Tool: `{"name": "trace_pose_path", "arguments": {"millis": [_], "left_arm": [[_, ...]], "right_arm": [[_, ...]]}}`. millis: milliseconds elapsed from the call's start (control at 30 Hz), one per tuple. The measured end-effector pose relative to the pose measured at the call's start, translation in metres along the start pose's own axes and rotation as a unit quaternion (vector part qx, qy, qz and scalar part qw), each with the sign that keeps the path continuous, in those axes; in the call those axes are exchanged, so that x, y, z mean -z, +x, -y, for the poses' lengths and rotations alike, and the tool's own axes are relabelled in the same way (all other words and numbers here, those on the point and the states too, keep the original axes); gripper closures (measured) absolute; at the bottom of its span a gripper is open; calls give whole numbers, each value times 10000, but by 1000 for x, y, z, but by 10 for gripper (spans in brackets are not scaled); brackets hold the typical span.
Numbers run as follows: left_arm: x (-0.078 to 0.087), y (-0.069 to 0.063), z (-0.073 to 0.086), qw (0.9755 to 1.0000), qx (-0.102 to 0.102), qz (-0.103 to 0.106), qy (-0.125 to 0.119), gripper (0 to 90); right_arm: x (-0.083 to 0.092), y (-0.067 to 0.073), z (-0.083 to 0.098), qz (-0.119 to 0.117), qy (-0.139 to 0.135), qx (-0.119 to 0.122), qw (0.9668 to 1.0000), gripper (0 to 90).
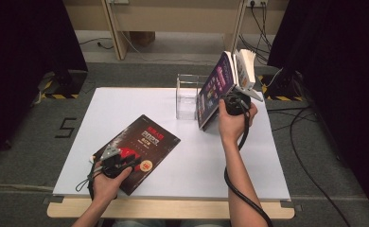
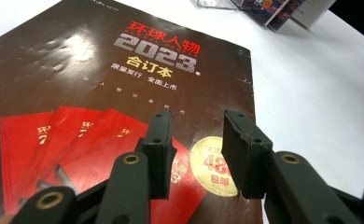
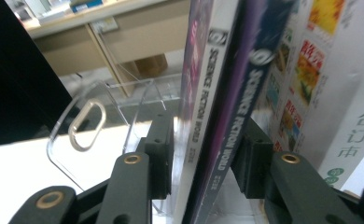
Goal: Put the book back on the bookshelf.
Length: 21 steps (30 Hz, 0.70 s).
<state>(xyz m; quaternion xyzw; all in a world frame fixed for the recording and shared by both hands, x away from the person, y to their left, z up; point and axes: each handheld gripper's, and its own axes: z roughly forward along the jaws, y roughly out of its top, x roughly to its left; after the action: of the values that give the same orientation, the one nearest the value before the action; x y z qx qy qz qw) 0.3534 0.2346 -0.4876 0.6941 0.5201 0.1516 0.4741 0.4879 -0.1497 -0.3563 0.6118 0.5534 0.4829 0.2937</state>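
While the person's forearms reach in from the six o'clock edge of the high view, the white table (image 1: 182,175) lies across the middle of the scene. At about eight o'clock on the table, the left gripper (image 1: 128,158) rests over the near corner of a dark brown magazine (image 1: 147,142) that lies flat, its cover showing red and grey headline characters, the year 2023, a fan of red booklets and a gold round seal. In the left gripper view, the two black jaws stand apart over the lower cover of that magazine (image 2: 101,74), with the gold seal (image 2: 213,165) visible in the gap between them; nothing is clamped, and I cannot tell whether the jaw tips touch the cover. At about one o'clock on the table, the right gripper (image 1: 234,97) holds a pair of Science Fiction World magazines (image 1: 213,90) upright and tilted, raised off the table. In the right gripper view, the jaws sit on either side of the two spines (image 3: 217,107), pads pressing against them, so the grip is closed on the pair. Just beside them, toward three o'clock, stand pale books (image 3: 320,70) with colourful cover pictures. A clear acrylic file holder (image 1: 188,97) stands on the table just at nine o'clock of the held magazines; its curved wall and oval handle cutout (image 3: 84,126) show behind the jaws.
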Motion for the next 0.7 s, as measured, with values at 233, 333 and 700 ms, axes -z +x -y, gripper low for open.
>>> {"name": "trace_pose_path", "arguments": {"millis": [233,333,700], "left_arm": [[0,-1,0,10000,2,0,0,626],[0,-1,0,10000,2,-3,-5,626],[0,0,0,10000,-1,-8,-14,625]], "right_arm": [[13,-6,-7,-148,-227,-67,9996,659],[16,-9,-6,-190,-237,-43,9995,671],[19,-12,3,-132,-156,164,9997,675]]}}
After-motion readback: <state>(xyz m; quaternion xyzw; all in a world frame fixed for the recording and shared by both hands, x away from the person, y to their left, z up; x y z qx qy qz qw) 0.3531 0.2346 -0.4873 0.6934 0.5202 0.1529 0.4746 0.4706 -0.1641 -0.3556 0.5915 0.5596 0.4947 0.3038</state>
